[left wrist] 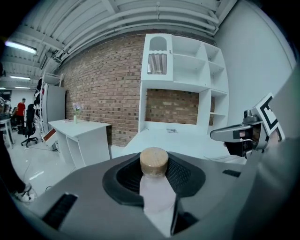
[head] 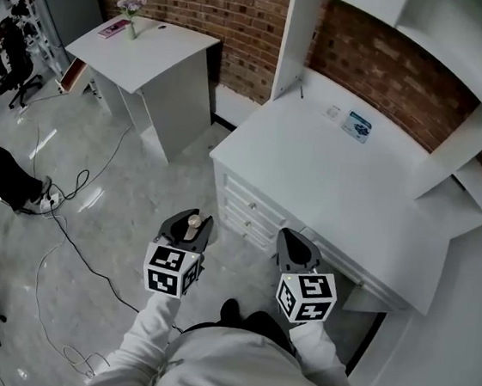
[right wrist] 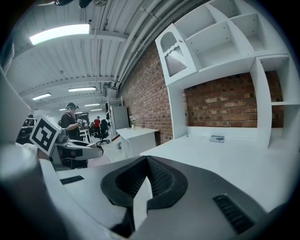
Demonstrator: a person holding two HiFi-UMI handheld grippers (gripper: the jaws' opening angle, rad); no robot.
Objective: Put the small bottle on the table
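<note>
A small translucent bottle point(left wrist: 157, 194) with a tan wooden cap point(head: 194, 220) stands upright between the jaws of my left gripper point(head: 187, 223), which is shut on its body. The gripper is held over the floor, left of the white desk point(head: 338, 173) and short of its front corner. My right gripper point(head: 298, 250) hovers beside it at the desk's front edge, its jaws shut with nothing between them point(right wrist: 147, 161). In the left gripper view the desk top point(left wrist: 173, 137) lies straight ahead.
A small card point(head: 357, 126) lies near the back of the desk, under the white shelf unit point(head: 462, 75). Drawers point(head: 252, 213) face me. A second white table point(head: 149, 48) with a flower vase point(head: 130, 26) stands far left. Cables point(head: 74, 212) run over the floor. People stand at the left.
</note>
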